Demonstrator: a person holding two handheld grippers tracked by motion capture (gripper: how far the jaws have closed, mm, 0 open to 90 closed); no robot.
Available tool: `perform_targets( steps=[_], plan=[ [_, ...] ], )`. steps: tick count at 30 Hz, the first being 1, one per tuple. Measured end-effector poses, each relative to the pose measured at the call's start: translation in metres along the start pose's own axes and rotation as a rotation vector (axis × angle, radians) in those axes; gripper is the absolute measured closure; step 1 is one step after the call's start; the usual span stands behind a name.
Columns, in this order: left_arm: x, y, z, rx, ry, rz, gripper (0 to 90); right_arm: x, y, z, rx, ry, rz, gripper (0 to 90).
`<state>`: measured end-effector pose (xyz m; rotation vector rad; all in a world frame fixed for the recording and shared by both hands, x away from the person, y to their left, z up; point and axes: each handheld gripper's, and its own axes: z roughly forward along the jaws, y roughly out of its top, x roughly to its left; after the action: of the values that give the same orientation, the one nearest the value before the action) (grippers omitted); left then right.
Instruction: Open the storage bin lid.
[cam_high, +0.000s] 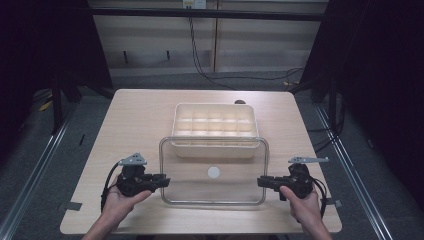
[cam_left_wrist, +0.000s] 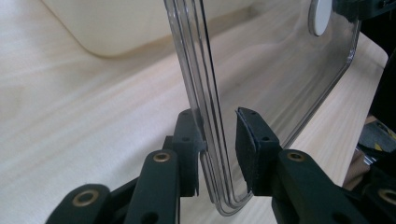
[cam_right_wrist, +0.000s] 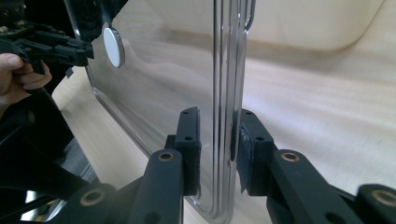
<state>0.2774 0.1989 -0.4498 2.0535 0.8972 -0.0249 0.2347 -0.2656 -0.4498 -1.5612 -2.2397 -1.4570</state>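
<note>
Both grippers, left gripper (cam_high: 164, 180) and right gripper (cam_high: 262, 182), pinch the clear lid (cam_high: 213, 187) by its side rims (stiff, light, probably slippery).

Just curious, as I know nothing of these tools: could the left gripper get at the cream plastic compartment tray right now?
Probably not: the left gripper is shut on the clear plastic lid's rim, and the cream tray lies beyond it.

lid (cam_left_wrist: 280, 70) top cut off
</note>
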Motion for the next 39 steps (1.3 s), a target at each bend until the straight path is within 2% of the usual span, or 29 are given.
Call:
perform_targets(
  steps=[2,6,8,13,17,19,20,21,26,32,35,39],
  plan=[
    [-0.001,-0.003,0.001,0.016,0.007,0.003,70.3,0.000,-0.007,0.002,0.017,-0.001,0.012,72.7],
    [-0.005,-0.005,-0.001,0.021,0.000,0.002,70.2,0.003,-0.010,0.000,0.015,-0.005,0.017,72.7],
    [-0.009,-0.011,-0.001,0.053,-0.005,0.016,70.0,0.005,-0.013,-0.001,0.028,-0.011,0.018,72.7],
    [-0.012,-0.018,0.000,0.064,-0.014,0.009,69.5,0.010,-0.023,-0.003,0.027,-0.019,0.024,72.7],
    [-0.010,-0.020,0.000,0.062,-0.019,0.010,69.5,0.008,-0.027,-0.001,0.030,-0.012,0.041,72.7],
    [-0.009,-0.020,0.001,0.051,-0.019,-0.002,69.2,0.007,-0.029,0.001,0.038,-0.013,0.047,72.6],
    [-0.009,-0.020,0.002,0.051,-0.015,0.002,68.5,0.006,-0.029,0.002,0.042,-0.014,0.043,72.6],
    [-0.011,-0.019,0.003,0.059,0.013,0.019,66.5,0.006,-0.030,0.004,0.047,-0.022,0.047,72.4],
    [-0.010,-0.020,0.004,0.051,0.008,0.017,66.1,0.004,-0.032,0.008,0.059,-0.040,0.044,71.2],
    [-0.006,-0.021,0.006,0.068,-0.004,0.007,65.0,0.002,-0.032,0.011,0.068,-0.044,0.052,70.1],
    [-0.004,-0.021,0.009,0.079,-0.011,-0.003,64.3,0.002,-0.031,0.014,0.076,-0.062,0.047,68.4],
    [-0.003,-0.020,0.009,0.089,-0.010,0.010,63.1,0.005,-0.030,0.016,0.097,-0.088,0.050,66.7]
  ],
)
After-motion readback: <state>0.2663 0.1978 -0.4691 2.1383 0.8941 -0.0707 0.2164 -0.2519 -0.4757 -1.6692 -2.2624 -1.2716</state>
